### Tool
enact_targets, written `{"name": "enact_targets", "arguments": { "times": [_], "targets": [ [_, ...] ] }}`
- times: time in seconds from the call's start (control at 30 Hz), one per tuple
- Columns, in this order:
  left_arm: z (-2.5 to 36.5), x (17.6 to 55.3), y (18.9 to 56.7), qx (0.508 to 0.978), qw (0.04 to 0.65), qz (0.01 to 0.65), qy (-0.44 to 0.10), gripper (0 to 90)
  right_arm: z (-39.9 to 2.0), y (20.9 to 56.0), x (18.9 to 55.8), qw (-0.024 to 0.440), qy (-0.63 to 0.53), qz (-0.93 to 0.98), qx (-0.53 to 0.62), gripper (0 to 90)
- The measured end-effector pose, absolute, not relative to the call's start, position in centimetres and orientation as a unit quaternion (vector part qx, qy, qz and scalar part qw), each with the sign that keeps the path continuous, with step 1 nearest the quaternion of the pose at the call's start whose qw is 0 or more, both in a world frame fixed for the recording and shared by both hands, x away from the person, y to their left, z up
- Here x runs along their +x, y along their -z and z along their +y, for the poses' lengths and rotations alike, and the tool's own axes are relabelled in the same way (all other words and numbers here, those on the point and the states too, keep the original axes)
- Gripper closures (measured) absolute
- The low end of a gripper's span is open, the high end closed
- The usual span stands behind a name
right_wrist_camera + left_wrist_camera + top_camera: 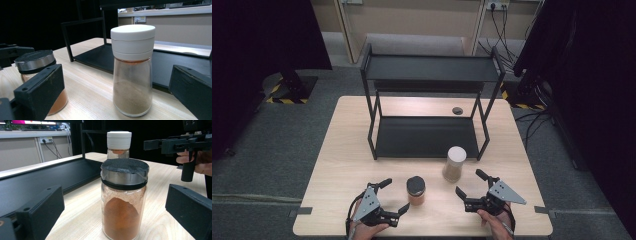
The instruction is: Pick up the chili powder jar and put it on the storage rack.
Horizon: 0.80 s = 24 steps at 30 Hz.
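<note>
On the table (pixel 342 165), both claws gape wide by black-lidded jar (pixel 415 190) of orange powder and white-capped shaker (pixel 454 164) of tan powder.

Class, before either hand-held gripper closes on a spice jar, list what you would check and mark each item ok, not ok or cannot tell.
1. Left hand-held gripper open: ok.
2. Right hand-held gripper open: ok.
3. Black-lidded jar upright, centred between the left jaws: ok.
4. White-capped jar upright, between the right jaws: ok.
5. Lids tight: cannot tell.
6. Rack's lower shelf bare: ok.
</note>
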<state>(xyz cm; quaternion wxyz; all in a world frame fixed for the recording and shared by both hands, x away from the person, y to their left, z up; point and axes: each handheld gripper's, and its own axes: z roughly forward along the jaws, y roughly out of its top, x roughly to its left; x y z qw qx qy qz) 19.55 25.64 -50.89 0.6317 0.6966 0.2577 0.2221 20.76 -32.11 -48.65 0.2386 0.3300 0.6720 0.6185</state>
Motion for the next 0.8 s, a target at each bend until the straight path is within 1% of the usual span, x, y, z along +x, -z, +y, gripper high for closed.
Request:
{"name": "enact_targets", "arguments": {
  "times": [0.8],
  "targets": [
    [25.8, 19.33, 51.01, 0.693, 0.631, 0.266, -0.225, 1.4, -32.12, 48.8, 20.58, 0.237, -0.622, 0.667, 0.335, 0.4]
  ]
}}
